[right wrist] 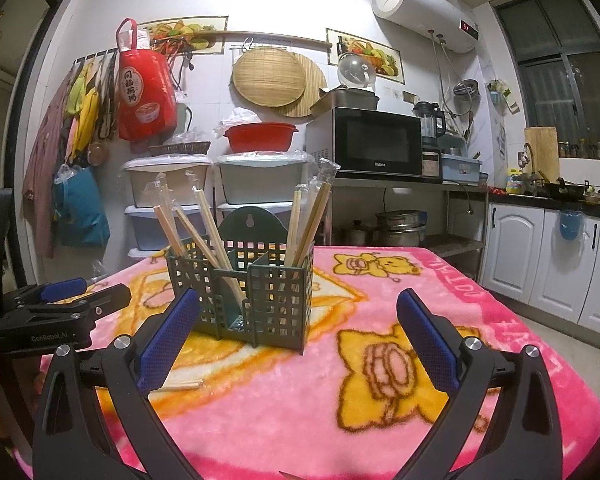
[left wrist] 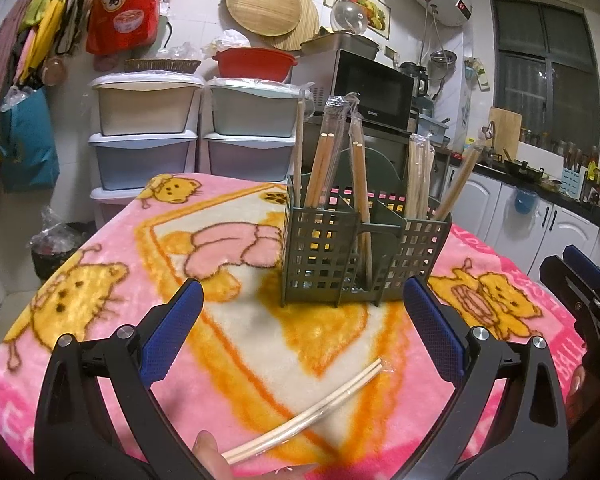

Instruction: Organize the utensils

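Observation:
A dark green slotted utensil holder stands on the pink cartoon blanket, with several plastic-wrapped wooden chopstick pairs upright in its compartments. It also shows in the right wrist view. One wrapped pale chopstick pair lies flat on the blanket, just in front of and between the fingers of my open, empty left gripper. Its end shows in the right wrist view. My right gripper is open and empty, a little in front of the holder. It shows at the right edge of the left wrist view.
The blanket-covered table drops off at its right and far edges. Behind it stand stacked plastic drawers, a microwave on a metal shelf, and white kitchen cabinets at the right.

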`<control>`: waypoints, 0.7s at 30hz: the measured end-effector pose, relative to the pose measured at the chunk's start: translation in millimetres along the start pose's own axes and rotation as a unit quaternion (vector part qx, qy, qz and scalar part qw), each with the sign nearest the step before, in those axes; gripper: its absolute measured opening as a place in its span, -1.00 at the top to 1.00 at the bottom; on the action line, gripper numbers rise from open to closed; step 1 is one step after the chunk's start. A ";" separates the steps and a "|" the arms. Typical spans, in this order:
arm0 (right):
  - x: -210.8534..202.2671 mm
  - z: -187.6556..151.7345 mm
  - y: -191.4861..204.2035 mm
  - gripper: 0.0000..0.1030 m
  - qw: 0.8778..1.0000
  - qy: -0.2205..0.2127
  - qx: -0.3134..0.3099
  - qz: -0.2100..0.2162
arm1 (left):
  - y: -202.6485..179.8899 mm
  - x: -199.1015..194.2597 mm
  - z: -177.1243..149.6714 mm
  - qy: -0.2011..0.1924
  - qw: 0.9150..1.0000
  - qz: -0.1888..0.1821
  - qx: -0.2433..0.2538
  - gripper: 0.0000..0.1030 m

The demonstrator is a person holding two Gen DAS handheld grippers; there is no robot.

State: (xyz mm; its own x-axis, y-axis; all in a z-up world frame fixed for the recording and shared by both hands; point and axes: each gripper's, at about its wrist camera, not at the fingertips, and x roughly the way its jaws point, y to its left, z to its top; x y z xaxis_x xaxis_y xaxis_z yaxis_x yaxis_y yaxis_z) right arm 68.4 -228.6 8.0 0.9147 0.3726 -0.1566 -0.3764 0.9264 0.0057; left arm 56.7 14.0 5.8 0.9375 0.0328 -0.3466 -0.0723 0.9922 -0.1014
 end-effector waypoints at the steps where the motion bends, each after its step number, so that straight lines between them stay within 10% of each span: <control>1: 0.4 -0.2 0.1 -0.87 1.000 0.001 0.000 0.000 | -0.2 -0.3 0.2 0.000 1.000 0.001 0.000 -0.79; 21: -0.5 -0.6 0.8 -0.87 1.000 0.002 0.002 0.000 | 0.8 0.2 0.1 0.000 1.000 0.000 0.000 -0.79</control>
State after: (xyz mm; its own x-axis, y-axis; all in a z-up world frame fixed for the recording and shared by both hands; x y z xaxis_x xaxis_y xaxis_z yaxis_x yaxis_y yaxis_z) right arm 67.6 -228.2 7.5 0.9139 0.3730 -0.1602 -0.3765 0.9264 0.0090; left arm 56.8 14.8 5.7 0.9373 0.0331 -0.3469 -0.0726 0.9922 -0.1015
